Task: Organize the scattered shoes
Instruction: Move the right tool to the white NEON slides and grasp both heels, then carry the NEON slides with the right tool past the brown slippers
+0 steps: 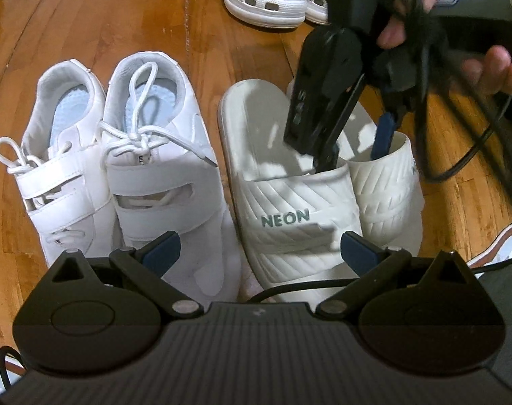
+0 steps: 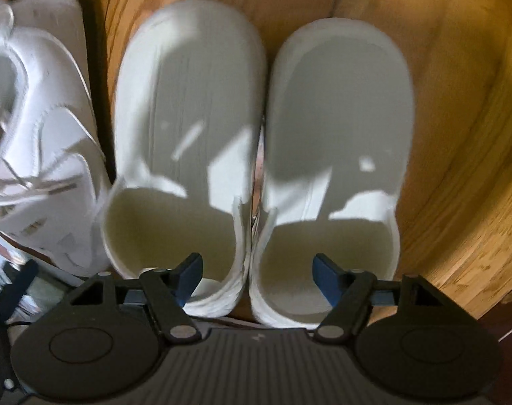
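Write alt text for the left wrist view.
The right hand-held gripper reaches into a pair of white NEON slides on a wooden floor, beside a pair of white strapped sneakers. The left hand-held gripper hangs open in front; white clogs lie beyond.

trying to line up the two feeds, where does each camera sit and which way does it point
Left wrist: sits on the left gripper, low over the wood floor, facing the white sneakers and NEON slides; shows its open fingers, the right gripper and a hand.
Right wrist: sits on the right gripper, looking steeply down into the slides, one finger inside each strap; shows only its fingers.
Shared: slides, sneakers, floor.
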{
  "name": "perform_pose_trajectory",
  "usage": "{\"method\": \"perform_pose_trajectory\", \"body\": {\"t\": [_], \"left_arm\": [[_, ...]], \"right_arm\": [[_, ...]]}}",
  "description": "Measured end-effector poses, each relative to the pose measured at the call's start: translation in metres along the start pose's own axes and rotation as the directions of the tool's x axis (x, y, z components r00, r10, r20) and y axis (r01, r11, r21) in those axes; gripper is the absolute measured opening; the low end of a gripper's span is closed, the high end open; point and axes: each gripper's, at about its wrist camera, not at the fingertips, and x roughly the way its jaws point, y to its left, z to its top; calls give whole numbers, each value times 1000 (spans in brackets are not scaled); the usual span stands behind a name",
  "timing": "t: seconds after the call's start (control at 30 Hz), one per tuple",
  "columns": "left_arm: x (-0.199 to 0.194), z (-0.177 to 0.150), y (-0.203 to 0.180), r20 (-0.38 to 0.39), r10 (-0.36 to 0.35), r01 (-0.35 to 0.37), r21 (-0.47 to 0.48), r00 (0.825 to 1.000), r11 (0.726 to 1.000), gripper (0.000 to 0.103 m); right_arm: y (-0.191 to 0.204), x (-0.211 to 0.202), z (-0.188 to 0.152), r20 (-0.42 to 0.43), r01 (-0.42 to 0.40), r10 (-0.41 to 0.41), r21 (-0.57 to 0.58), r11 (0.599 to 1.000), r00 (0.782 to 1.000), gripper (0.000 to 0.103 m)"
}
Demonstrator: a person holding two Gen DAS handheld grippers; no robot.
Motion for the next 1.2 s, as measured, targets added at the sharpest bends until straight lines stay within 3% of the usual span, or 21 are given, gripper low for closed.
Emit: {"method": "perform_pose_trajectory", "body": {"t": [0.13,0.27,0.47,0.67,0.9,1.13,1.2], "left_arm": [[-1,0,3,-1,-5,5,-22,1000,1000,103],[-4,0,4,8,-8,9,-31,1000,999,103],[-6,0,-1,20,-20,20,-8,1000,1000,103],[-10,3,-13,60,-30,28,35,998,999,103],[-8,3,-36,99,-21,8,137,995,991,103],[-6,7,-42,128,-39,22,129,991,991,103],[4,16,-56,91,71,-83,137,993,987,103]], "right_arm": [[15,9,-1,-43,35,-37,-62,997,998,29],[28,12,-7,-37,72,-77,-133,989,996,20],[26,5,-14,-11,57,-59,-147,987,998,18],[12,-13,-19,40,-18,23,-120,993,999,18],[-17,-32,-25,110,-114,123,-80,990,986,18],[-50,-40,-35,161,-136,144,-57,989,976,18],[-61,-40,-39,166,-150,155,-45,988,974,18]]}}
